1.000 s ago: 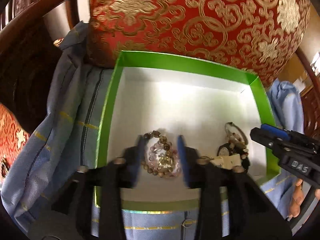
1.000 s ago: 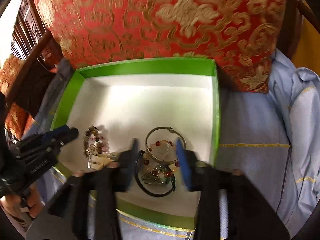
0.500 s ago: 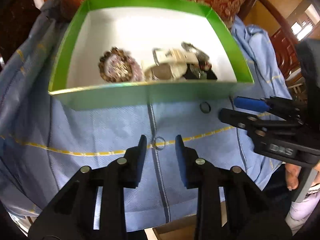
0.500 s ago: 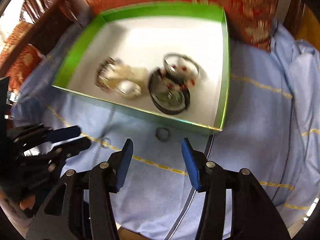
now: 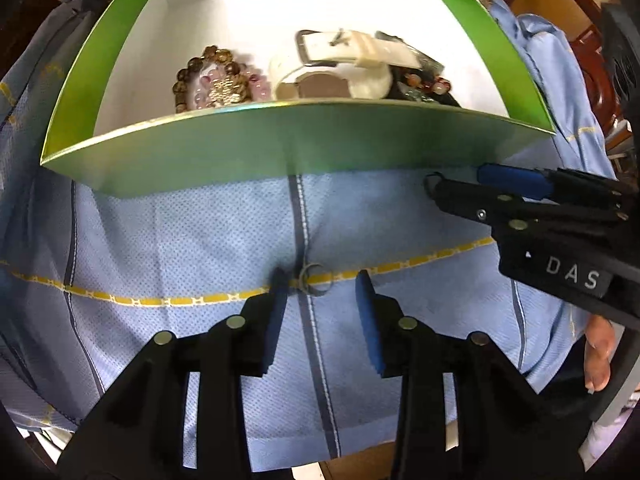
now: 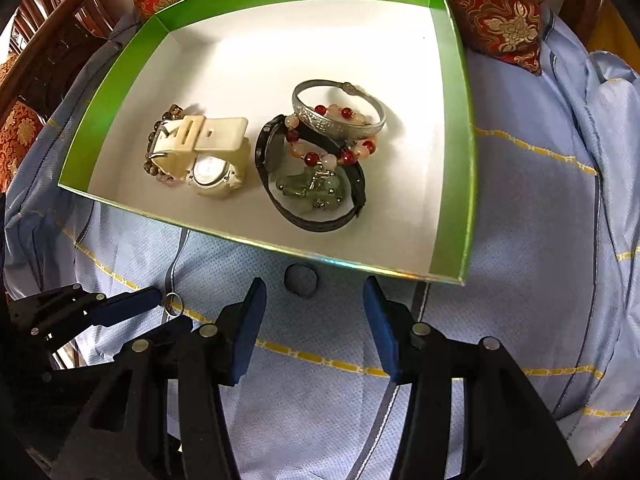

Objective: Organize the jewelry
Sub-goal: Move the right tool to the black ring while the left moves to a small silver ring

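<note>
Below | pale-blue cloth with yellow stripes [image 5: 180, 240] | green white-lined cardboard box [image 6: 456, 128] holds watches, bracelets | left gripper [image 5: 320, 284] jaws opening, thin silver ring [image 5: 314, 278] standing on edge between, unpressed | right gripper [image 6: 312, 304] half-open, empty, dark flat-lying ring [image 6: 301, 275] just ahead

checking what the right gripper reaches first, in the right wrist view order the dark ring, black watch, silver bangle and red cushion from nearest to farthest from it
1. Dark ring: on the blue cloth just ahead of the right gripper, outside the box.
2. Black watch: inside the green box, near its front wall.
3. Silver bangle: deeper in the box, behind the watch.
4. Red cushion: beyond the box's back wall.
</note>
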### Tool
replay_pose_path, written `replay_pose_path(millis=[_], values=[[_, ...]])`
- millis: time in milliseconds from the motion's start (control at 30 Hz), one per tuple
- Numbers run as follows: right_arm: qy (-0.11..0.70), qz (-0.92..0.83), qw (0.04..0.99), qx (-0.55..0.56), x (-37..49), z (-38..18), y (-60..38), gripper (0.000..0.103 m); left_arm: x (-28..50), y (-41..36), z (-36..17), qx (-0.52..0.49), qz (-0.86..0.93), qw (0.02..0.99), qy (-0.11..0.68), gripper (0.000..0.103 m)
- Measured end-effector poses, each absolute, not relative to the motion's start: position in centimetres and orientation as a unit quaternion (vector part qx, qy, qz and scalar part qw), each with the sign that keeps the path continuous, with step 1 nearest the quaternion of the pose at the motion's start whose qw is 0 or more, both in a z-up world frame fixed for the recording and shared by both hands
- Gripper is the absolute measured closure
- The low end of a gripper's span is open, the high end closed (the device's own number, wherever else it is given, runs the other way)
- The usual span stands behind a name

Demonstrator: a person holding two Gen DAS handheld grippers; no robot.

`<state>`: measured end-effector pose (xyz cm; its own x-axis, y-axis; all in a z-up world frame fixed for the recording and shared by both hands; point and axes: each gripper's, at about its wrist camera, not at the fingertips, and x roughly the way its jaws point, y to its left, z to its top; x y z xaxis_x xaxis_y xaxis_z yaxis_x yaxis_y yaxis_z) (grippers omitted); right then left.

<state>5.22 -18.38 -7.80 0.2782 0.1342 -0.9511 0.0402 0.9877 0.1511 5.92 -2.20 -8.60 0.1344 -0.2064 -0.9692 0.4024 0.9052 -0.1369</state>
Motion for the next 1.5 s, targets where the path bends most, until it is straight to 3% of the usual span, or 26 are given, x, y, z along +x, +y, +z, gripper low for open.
replay_pose_path(millis=[33, 200, 367, 467, 700, 1100, 1233, 1500], values=[[0.600, 0.030, 0.796, 0.074, 5.9, -8.4, -17.5, 0.053, 6.0, -1.9, -8.5, 0.078, -0.196, 0.752, 0.625, 0.073], [0.603, 0.033, 0.794, 0.071, 6.7, -9.2, -16.5, 0.053, 7.0, -0.1, -8.4, 0.074, -0.159, 0.762, 0.624, 0.077], [0.596, 0.046, 0.801, 0.028, 6.5, -9.4, -14.5, 0.052, 7.4, 1.0, -8.4, 0.065, -0.146, 0.763, 0.626, 0.070], [0.613, 0.106, 0.780, 0.076, 6.0, -9.1, -14.1, 0.053, 8.0, 2.6, -8.2, 0.045, -0.131, 0.765, 0.629, 0.063], [0.602, 0.069, 0.792, 0.073, 6.0, -8.2, -14.7, 0.052, 7.7, 3.2, -6.8, 0.027, -0.165, 0.771, 0.615, 0.062], [0.617, 0.040, 0.783, 0.071, 7.1, -9.8, -15.6, 0.052, 5.2, -1.6, -8.1, 0.090, -0.203, 0.764, 0.606, 0.062], [0.615, 0.041, 0.784, 0.072, 6.7, -10.3, -14.7, 0.052, 5.3, -1.9, -8.0, 0.112, -0.186, 0.771, 0.599, 0.084], [0.596, 0.075, 0.794, 0.098, 6.9, -9.3, -15.4, 0.052, 5.9, 1.6, -7.4, 0.091, -0.172, 0.770, 0.608, 0.083]])
